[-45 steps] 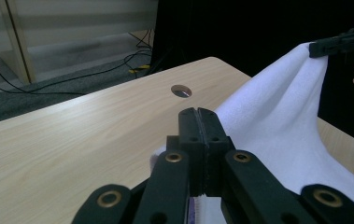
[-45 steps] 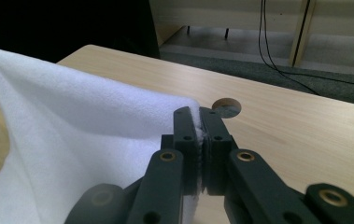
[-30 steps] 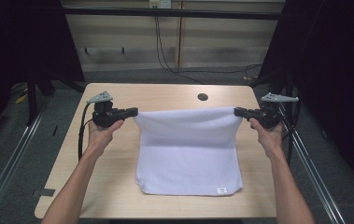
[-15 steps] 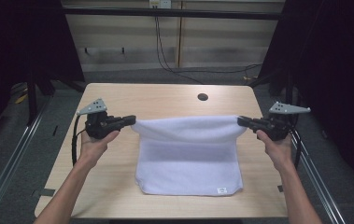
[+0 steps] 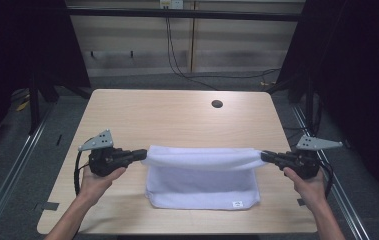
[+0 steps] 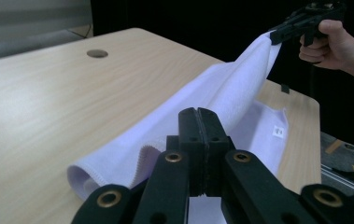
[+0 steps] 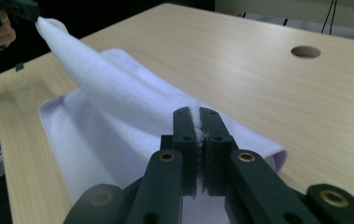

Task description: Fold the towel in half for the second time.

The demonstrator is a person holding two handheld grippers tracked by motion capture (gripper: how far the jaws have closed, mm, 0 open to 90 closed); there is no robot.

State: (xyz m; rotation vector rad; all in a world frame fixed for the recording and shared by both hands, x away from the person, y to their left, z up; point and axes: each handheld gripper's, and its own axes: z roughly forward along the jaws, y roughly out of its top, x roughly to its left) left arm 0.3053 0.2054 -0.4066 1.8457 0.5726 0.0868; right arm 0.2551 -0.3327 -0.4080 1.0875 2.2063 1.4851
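2 tongs, left [image 5: 138, 154] and right [image 5: 268, 157], each clamped tight on a far corner of the towel [image 5: 202, 187], have carried that edge from mid-counter [image 5: 177, 115] toward the person; it hangs taut over the flat half, so the fold is nearly closed.

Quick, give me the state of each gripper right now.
Left gripper: closed, clamping one far corner of the white towel.
Right gripper: closed, clamping the towel's other far corner.
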